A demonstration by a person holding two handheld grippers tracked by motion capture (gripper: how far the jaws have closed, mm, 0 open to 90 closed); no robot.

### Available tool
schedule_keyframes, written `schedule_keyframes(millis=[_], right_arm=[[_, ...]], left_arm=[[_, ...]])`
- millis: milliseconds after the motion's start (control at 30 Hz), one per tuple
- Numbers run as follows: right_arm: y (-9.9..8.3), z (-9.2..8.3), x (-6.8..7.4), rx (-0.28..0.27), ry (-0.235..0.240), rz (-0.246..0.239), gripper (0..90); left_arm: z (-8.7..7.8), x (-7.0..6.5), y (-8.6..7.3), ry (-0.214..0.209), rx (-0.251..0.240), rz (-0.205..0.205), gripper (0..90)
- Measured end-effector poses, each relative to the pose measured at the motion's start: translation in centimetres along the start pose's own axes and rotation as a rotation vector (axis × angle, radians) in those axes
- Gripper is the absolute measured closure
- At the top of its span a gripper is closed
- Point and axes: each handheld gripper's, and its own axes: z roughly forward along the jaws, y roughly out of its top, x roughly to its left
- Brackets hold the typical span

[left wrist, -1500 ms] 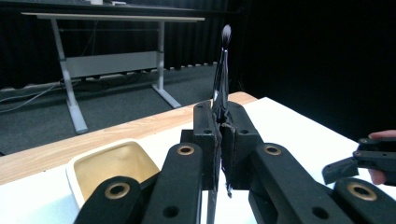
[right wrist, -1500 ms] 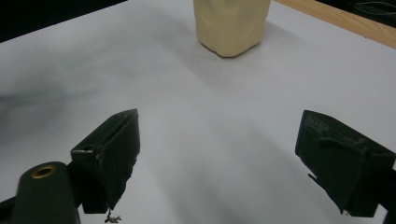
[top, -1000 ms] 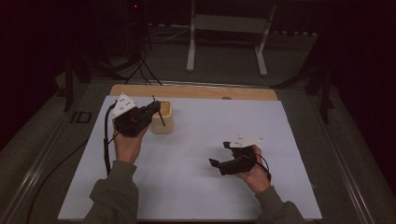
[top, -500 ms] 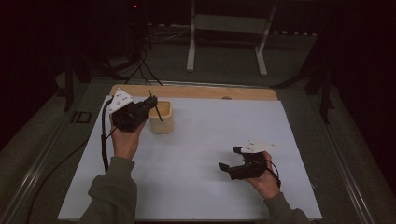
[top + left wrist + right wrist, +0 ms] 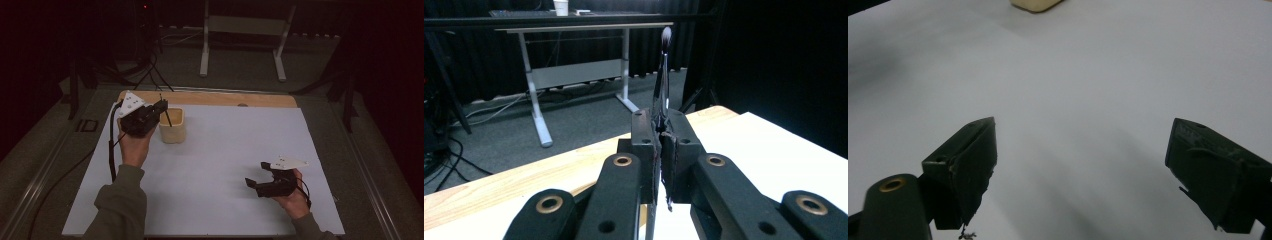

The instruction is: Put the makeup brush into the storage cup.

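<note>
From the high view I see a white sheet (image 5: 220, 165) covering most of the table, with a strip of bare wooden board (image 5: 210, 98) showing along its far edge. Grey carpet runs around the table, and beyond it stands a white-legged desk (image 5: 243, 30) against black curtains; cables trail across the floor at the far left. My left gripper (image 5: 156, 109) is raised near the sheet's far left corner, its jaws clenched on a thin make-up brush (image 5: 663, 80). In the left gripper view the brush stands upright between the closed pads, bristle tip up against the dark curtain. The brush handle hangs just over a small beige cup (image 5: 172, 126), which sits on the sheet right beside that gripper. My right gripper (image 5: 254, 183) is low over the near right part of the sheet, well apart from the cup, its jaws spread wide with nothing between them, as the right gripper view shows.
</note>
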Motion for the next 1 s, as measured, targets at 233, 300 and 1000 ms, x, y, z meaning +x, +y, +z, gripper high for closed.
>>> schedule_keyframes(millis=[233, 300, 1000], right_arm=[[-0.2, -0.2, -0.3, -0.011, -0.008, 0.015, 13.2], [-0.2, -0.2, -0.4, -0.015, -0.007, 0.016, 13.2], [-0.4, -0.4, -0.8, -0.024, -0.021, 0.034, 13.2]], left_arm=[[0.8, 0.2, 0.1, 0.019, 0.014, 0.013, 85.9], [1.0, 0.3, 0.1, 0.023, 0.015, 0.01, 85.9], [3.1, 1.5, 0.0, 0.117, 0.04, -0.005, 85.8]])
